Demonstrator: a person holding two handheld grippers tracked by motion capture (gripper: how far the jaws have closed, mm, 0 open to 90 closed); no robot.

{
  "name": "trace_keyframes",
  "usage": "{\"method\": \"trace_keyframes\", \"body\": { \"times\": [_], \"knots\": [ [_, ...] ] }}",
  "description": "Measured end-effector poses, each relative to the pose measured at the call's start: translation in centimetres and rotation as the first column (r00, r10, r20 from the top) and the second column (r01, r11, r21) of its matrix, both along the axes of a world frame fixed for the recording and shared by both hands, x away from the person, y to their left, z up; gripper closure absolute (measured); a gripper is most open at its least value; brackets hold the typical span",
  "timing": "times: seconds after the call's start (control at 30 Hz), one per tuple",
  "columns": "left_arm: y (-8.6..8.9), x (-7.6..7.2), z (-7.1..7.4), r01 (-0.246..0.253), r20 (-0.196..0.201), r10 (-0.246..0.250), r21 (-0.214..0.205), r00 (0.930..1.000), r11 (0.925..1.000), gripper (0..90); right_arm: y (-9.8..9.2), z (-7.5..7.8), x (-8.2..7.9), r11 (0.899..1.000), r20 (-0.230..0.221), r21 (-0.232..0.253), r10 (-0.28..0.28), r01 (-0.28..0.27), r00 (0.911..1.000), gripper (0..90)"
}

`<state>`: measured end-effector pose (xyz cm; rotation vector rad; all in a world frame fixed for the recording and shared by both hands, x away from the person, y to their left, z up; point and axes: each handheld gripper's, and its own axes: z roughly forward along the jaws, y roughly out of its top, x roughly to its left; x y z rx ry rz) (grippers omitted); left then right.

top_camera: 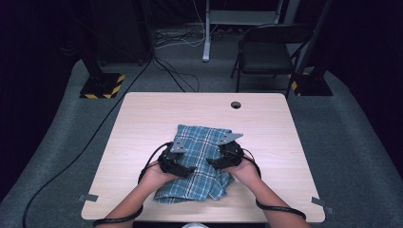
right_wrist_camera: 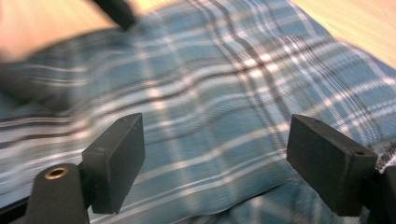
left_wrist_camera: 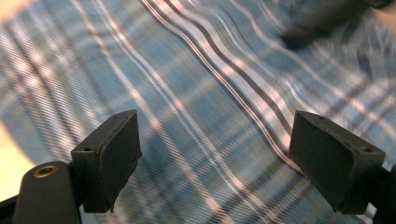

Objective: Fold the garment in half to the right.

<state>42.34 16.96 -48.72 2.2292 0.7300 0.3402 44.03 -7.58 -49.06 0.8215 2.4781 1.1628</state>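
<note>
Hands (top_camera: 159, 176) nearest; plaid cloth (top_camera: 202, 142) on table (top_camera: 142, 118); chair (top_camera: 268, 50) beyond.

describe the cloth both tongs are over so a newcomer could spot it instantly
Start at the light wooden table in the middle of the grey carpeted floor. Near its front edge, between the person's two hands, lies a blue plaid cloth, loosely folded and rumpled. It is the only fabric on the table, checked in teal blue with white and dark stripes, with the left tongs and right tongs open just above it.
</note>
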Motion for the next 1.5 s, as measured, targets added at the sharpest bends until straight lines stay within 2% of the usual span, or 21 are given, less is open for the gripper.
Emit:
{"method": "trace_keyframes", "body": {
  "times": [0.1,0.2,0.27,0.33,0.4,0.47,0.53,0.63,0.83,0.9,1.0,1.1,1.17,1.23,1.5],
  "knots": [
    [0.8,0.6,0.1,-0.033,0.001,0.033,-0.044,0.9995,0.9985,14.8,0.0,0.5,-1.6,0.999,0.0,0.018,0.037,-0.037,0.9993,17.6],
    [1.1,1.2,-0.3,-0.058,0.013,0.059,-0.047,0.9982,0.9972,14.4,0.1,-0.3,-2.8,0.998,0.003,0.0,0.066,-0.066,0.9978,17.7],
    [1.0,1.6,-0.6,-0.069,0.025,0.07,-0.032,0.9972,0.9971,14.2,0.2,-1.1,-2.9,0.997,0.003,-0.035,0.066,-0.066,0.9978,17.9],
    [0.8,1.9,-1.1,-0.073,0.029,0.074,-0.019,0.9969,0.9971,14.0,0.2,-2.1,-2.8,0.998,-0.035,-0.03,0.054,-0.055,0.9979,17.4],
    [0.5,2.1,-1.6,-0.063,0.024,0.063,0.007,0.9977,0.998,13.5,0.2,-2.9,-2.7,0.998,-0.05,-0.038,0.057,-0.059,0.9971,17.0],
    [0.4,2.2,-2.2,-0.049,0.023,0.049,0.031,0.9985,0.9983,13.1,0.3,-3.5,-2.8,0.997,-0.039,-0.047,0.064,-0.065,0.9972,16.7],
    [0.4,2.4,-2.7,-0.045,0.009,0.045,0.029,0.9989,0.9986,13.1,0.4,-3.7,-2.9,0.997,-0.028,-0.052,0.062,-0.063,0.9977,16.5],
    [0.6,2.5,-2.8,-0.049,-0.012,0.05,0.009,0.9987,0.9987,12.9,0.3,-3.8,-2.9,0.997,-0.026,-0.041,0.063,-0.064,0.9977,16.1],
    [0.5,2.3,-2.6,-0.061,-0.007,0.061,0.02,0.9981,0.9979,12.6,0.3,-4.0,-3.1,0.998,-0.021,-0.026,0.061,-0.062,0.9979,12.4],
    [0.4,2.2,-2.3,-0.063,-0.002,0.063,0.027,0.998,0.9977,12.6,0.4,-3.9,-3.2,0.997,-0.023,-0.034,0.063,-0.064,0.9977,10.8],
    [0.4,1.9,-1.6,-0.05,-0.005,0.05,0.003,0.9988,0.9988,12.5,0.5,-3.6,-3.3,0.997,-0.018,-0.04,0.065,-0.066,0.9977,10.3],
    [0.3,1.5,-1.1,-0.036,0.007,0.036,-0.003,0.9993,0.9993,12.5,0.5,-3.0,-3.5,0.997,-0.018,-0.023,0.069,-0.07,0.9974,10.3],
    [0.3,1.3,-0.9,-0.028,0.014,0.028,-0.002,0.9995,0.9996,12.5,0.4,-2.3,-3.6,0.997,0.001,0.005,0.071,-0.071,0.9974,10.3],
    [0.3,1.2,-1.0,-0.03,0.009,0.03,0.0,0.9995,0.9995,12.4,0.4,-2.1,-3.6,0.997,0.014,0.013,0.069,-0.07,0.9975,10.4],
    [0.2,1.1,-1.6,-0.03,0.002,0.03,0.033,0.9995,0.999,12.1,0.4,-1.9,-3.5,0.997,0.014,0.022,0.067,-0.067,0.9977,10.4]
  ]
}}
